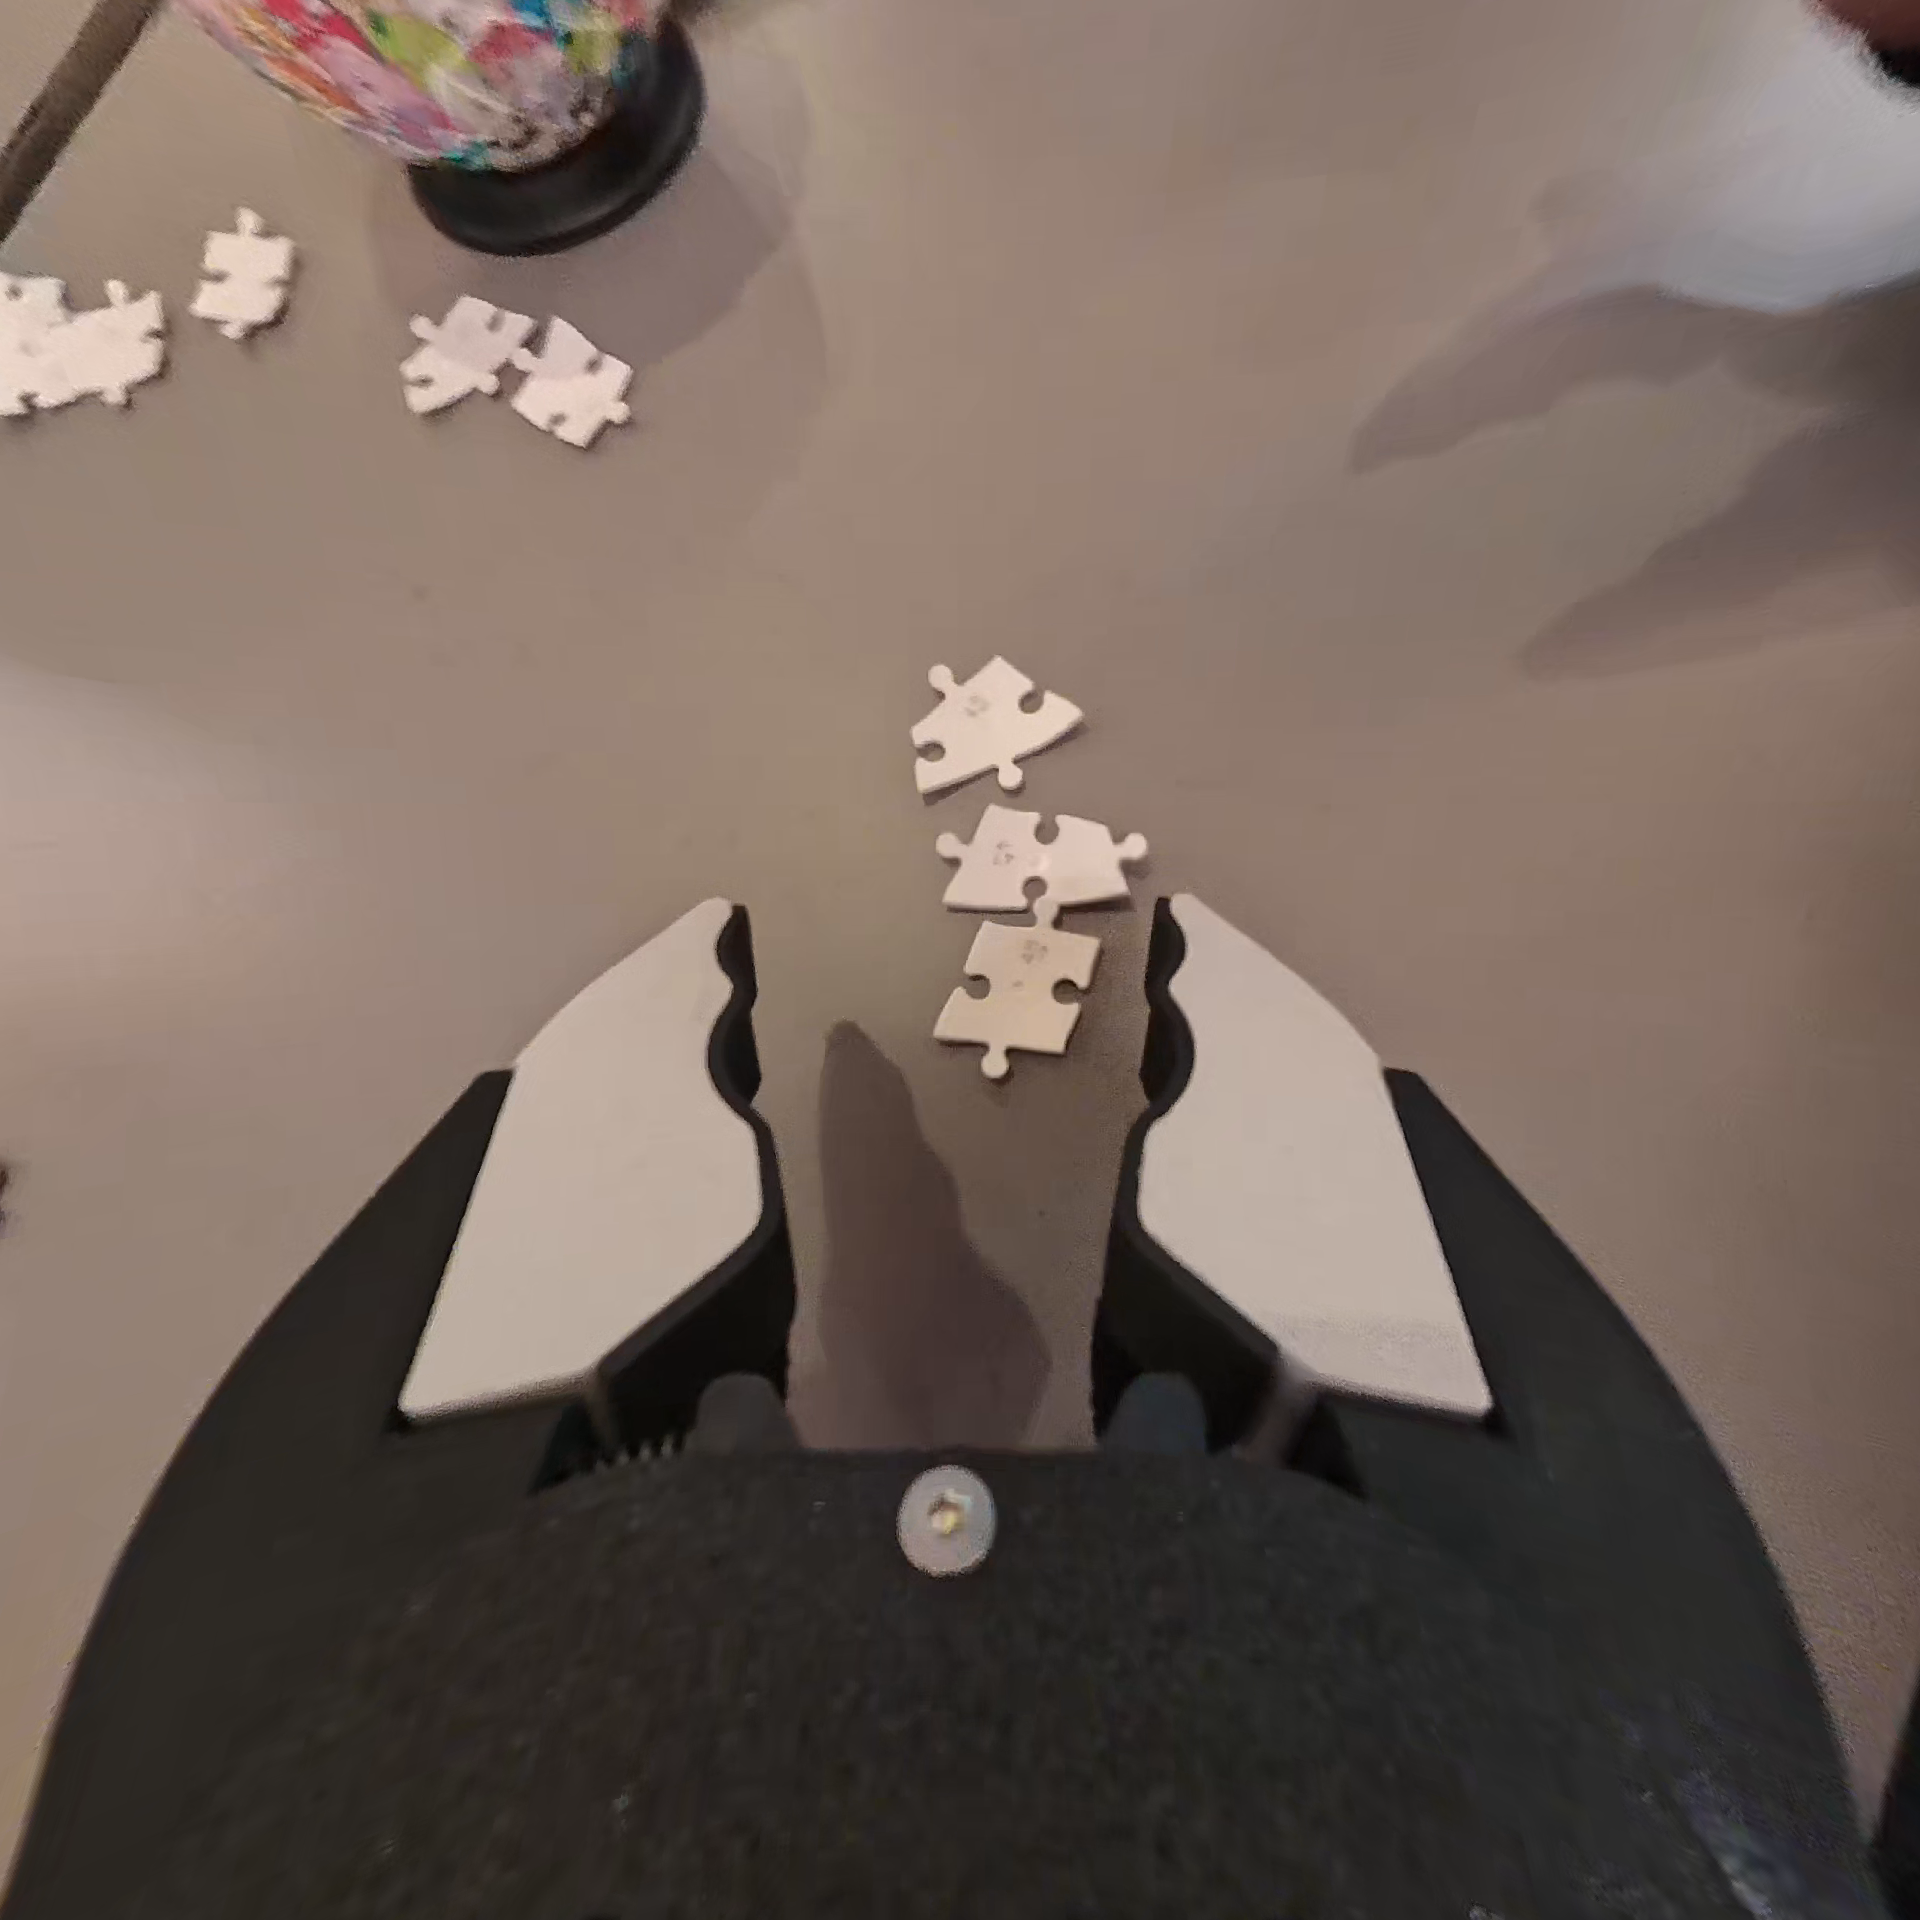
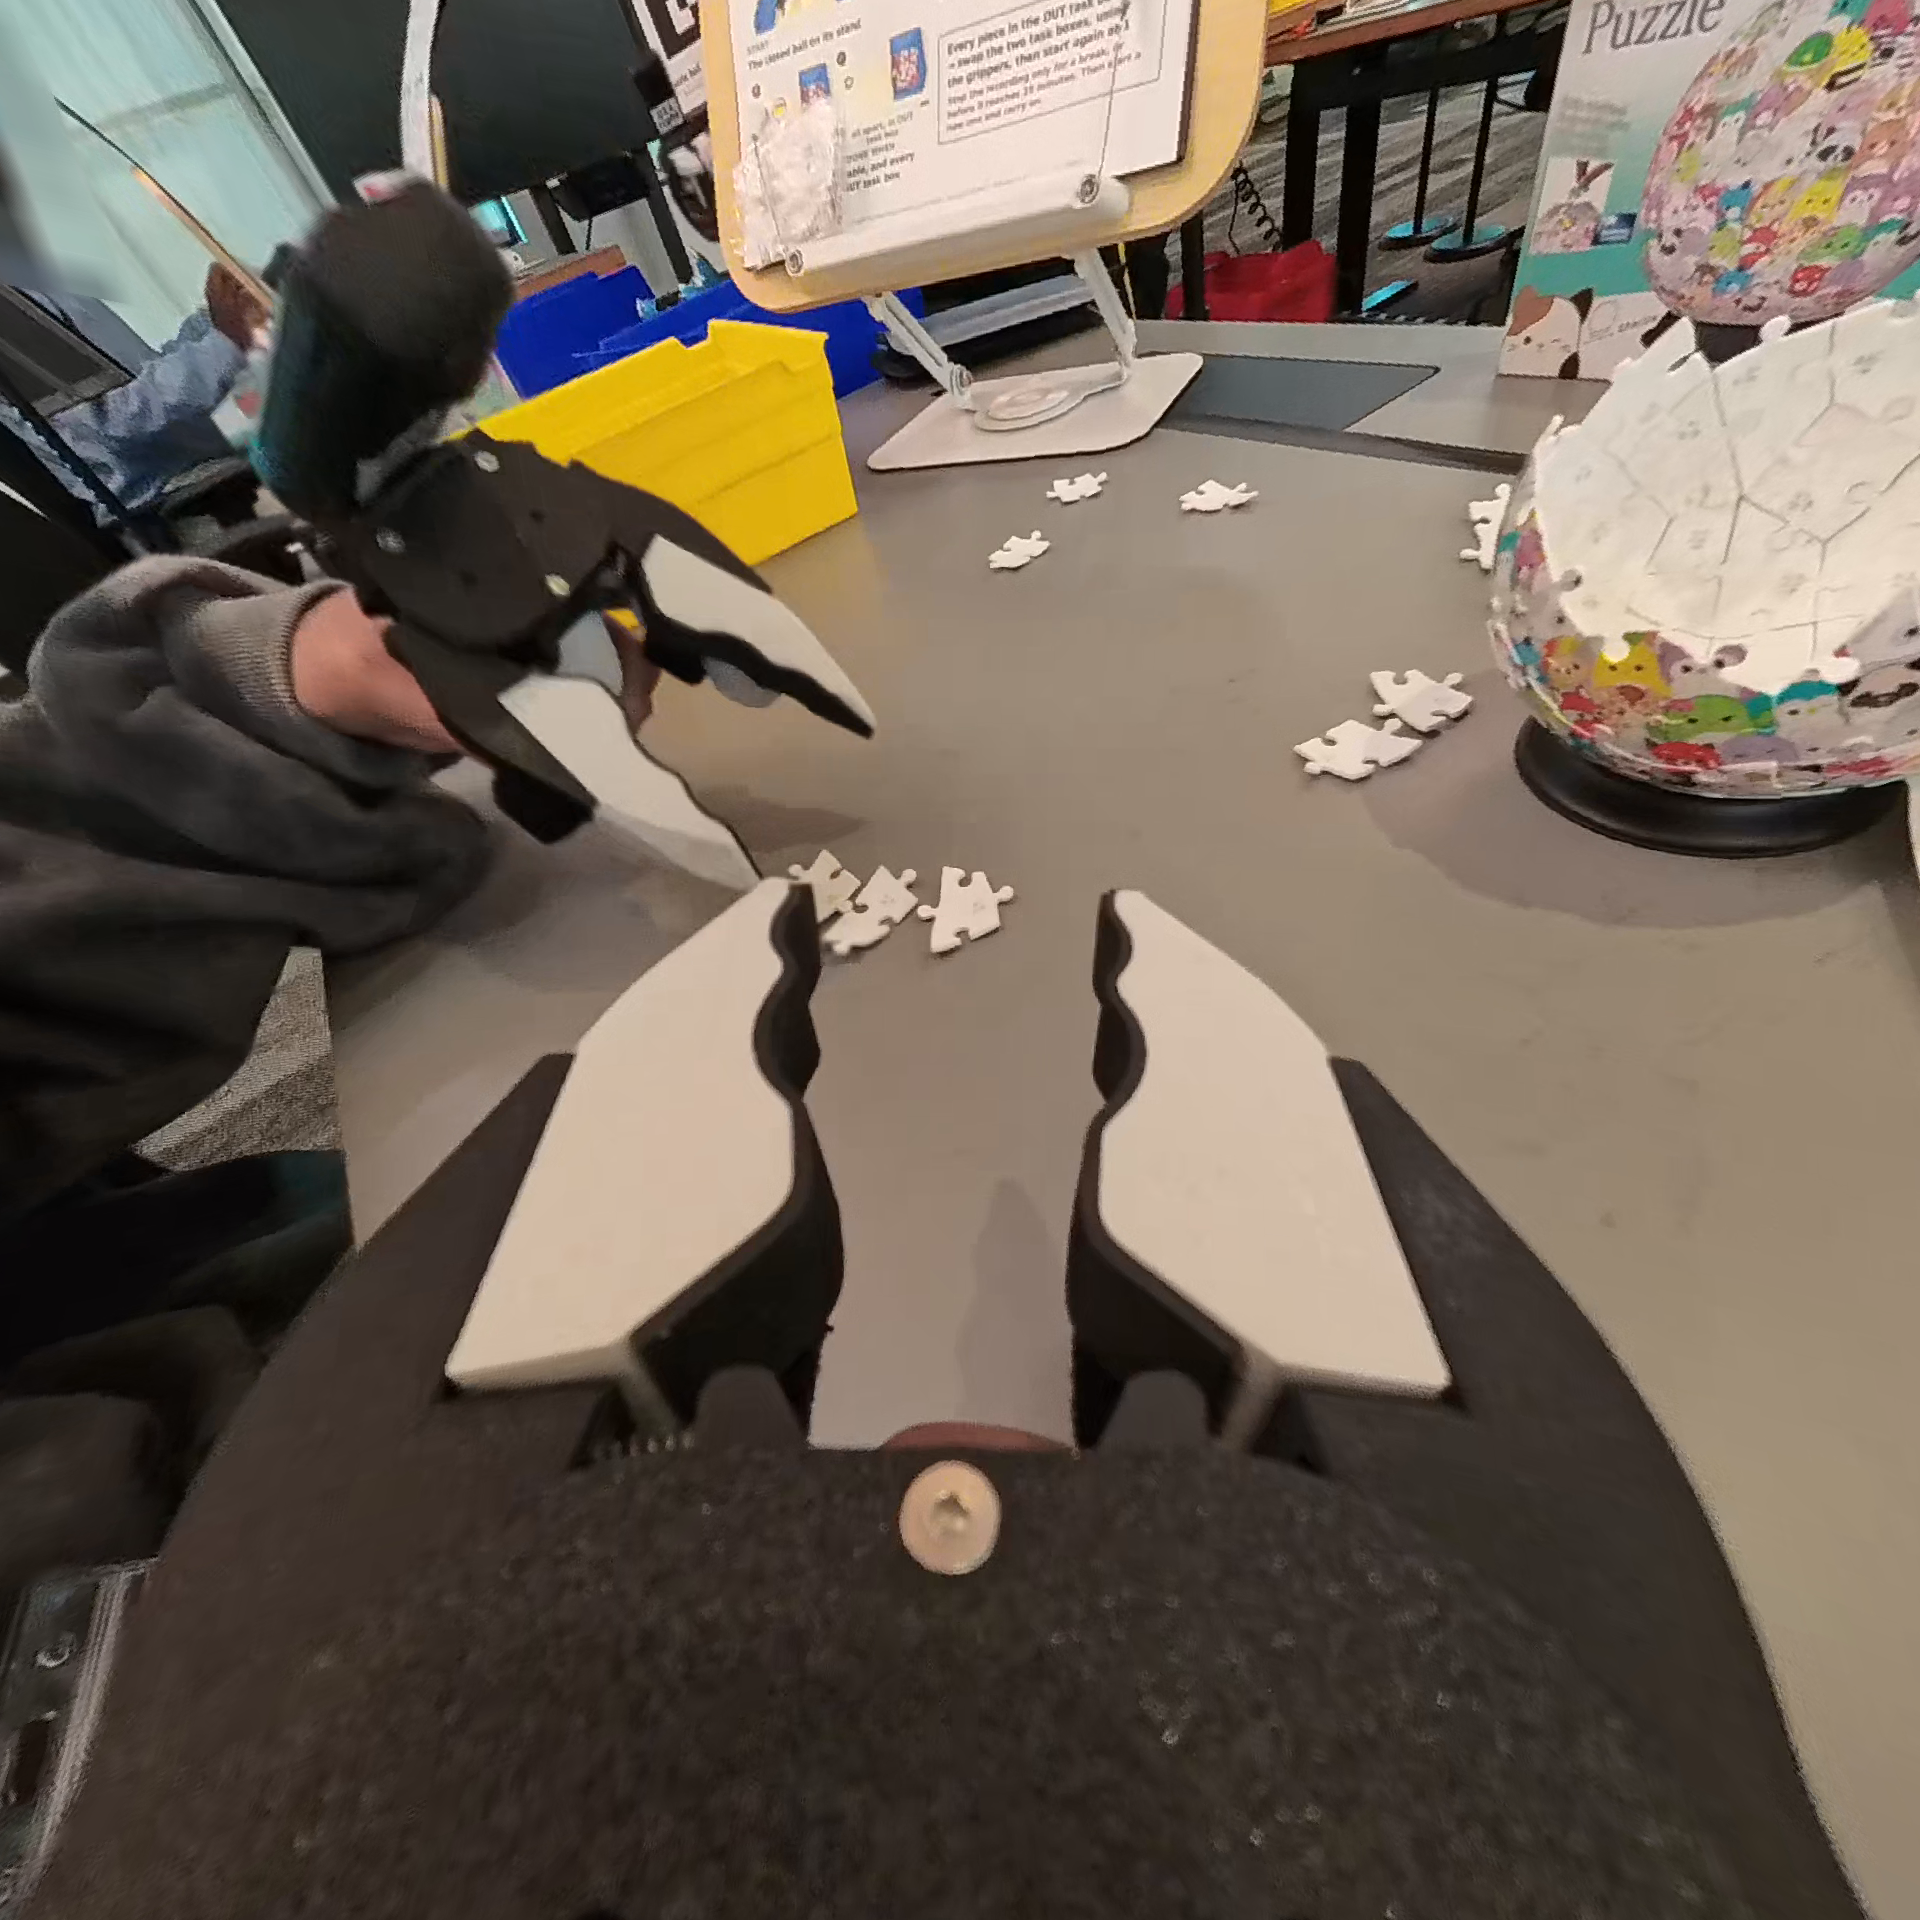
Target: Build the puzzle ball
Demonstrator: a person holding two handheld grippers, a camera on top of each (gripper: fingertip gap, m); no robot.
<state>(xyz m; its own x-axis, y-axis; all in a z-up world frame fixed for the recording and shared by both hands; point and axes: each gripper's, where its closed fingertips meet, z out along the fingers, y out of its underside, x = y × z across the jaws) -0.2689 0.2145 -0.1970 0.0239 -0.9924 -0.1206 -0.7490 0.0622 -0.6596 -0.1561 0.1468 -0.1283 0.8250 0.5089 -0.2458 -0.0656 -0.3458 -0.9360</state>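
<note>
The half-built puzzle ball (image 2: 1704, 644) sits open-topped on a black stand (image 2: 1662, 800) at the right; its lower part shows at the top left of the left wrist view (image 1: 447, 73). A small cluster of white face-down pieces (image 1: 1023, 997) lies on the grey table just ahead of my left gripper (image 1: 951, 912), which is open and empty, with the nearest piece between its fingertips. The cluster (image 2: 966, 909) and the left gripper (image 2: 805, 805), tilted down at it, also show in the right wrist view. My right gripper (image 2: 954, 904) is open and empty, just behind the cluster.
More loose white pieces lie near the ball (image 2: 1382, 727), (image 1: 514, 364) and farther back (image 2: 1143, 494). A yellow bin (image 2: 717, 436), a blue bin (image 2: 582, 322), a board on a stand (image 2: 977, 135) and the puzzle box (image 2: 1621, 177) stand at the back. A sleeved hand (image 2: 343, 665) holds the left gripper. My right gripper is the nearer one to the half-built puzzle ball (image 2: 1704, 644): about 15 cm, against 25 cm.
</note>
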